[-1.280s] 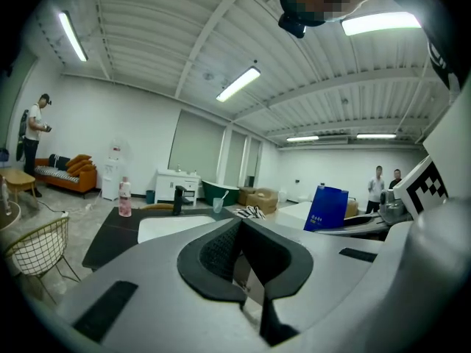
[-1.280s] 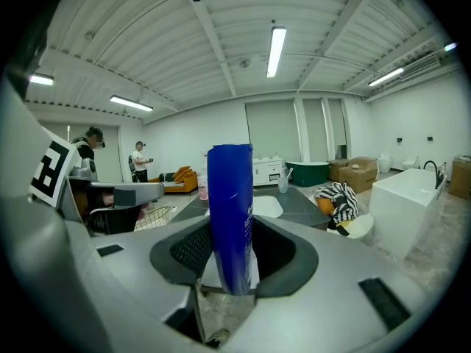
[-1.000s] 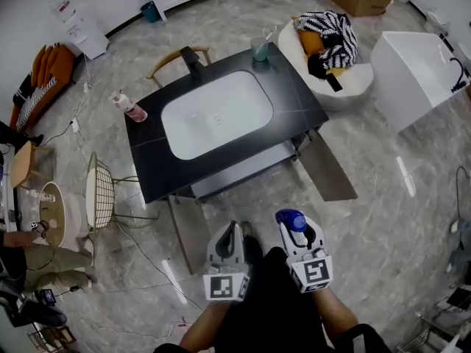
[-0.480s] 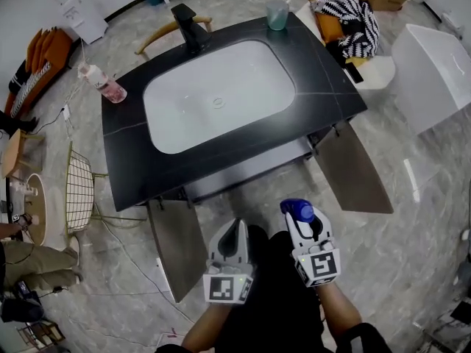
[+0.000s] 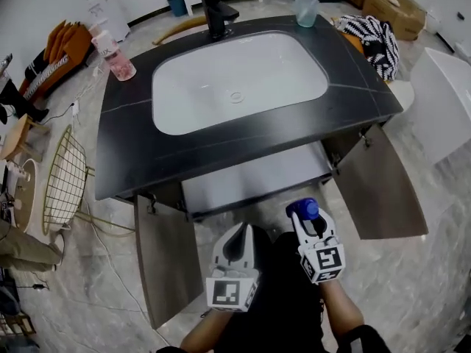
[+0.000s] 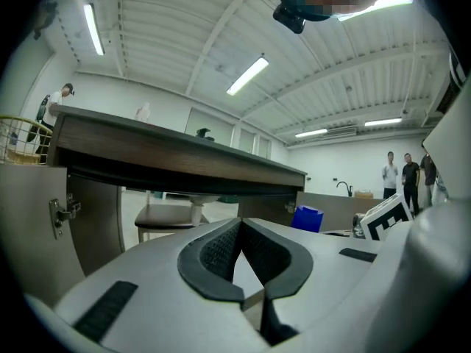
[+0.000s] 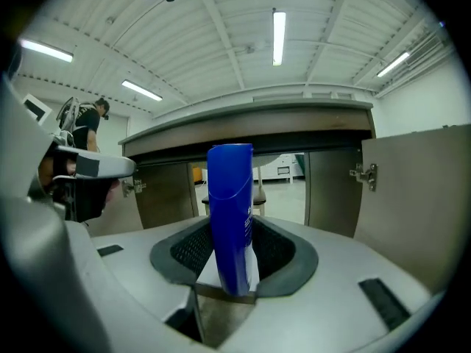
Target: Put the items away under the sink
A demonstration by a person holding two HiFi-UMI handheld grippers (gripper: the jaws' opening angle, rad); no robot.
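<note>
Facing the open under-sink cabinet (image 5: 254,184) of a black-topped vanity (image 5: 132,160), with the left door (image 5: 169,259) and the right door (image 5: 383,186) both swung wide and a bare grey shelf showing beneath the white basin (image 5: 243,79). Right gripper (image 7: 234,265): jaws set fairly wide and clamped on a blue plastic bottle (image 7: 230,212), held upright with its lower end seated deep between the ribbed pads, just in front of the cabinet mouth and not yet inside. Left gripper (image 6: 241,247): jaws closed tip to tip with nothing between them, level beside the right one and idle. Also on the countertop, apparently awaiting the same treatment: a pink bottle (image 5: 118,57) at the back left corner and a clear cup with a toothbrush (image 5: 307,9) at the back right, on either side of the black faucet (image 5: 217,9). Hazards, as judged from here: striking the tall bottle's top on the counter's front edge if carried in too high; brushing the right door or its hinge if swung wide on entry; toppling on release, the bottle being tall and narrow-footed, if let go tilted or before its base sits flat on the shelf; pivoting in the grip, being held only at its lower end, under any quick turn of the wrist.
</note>
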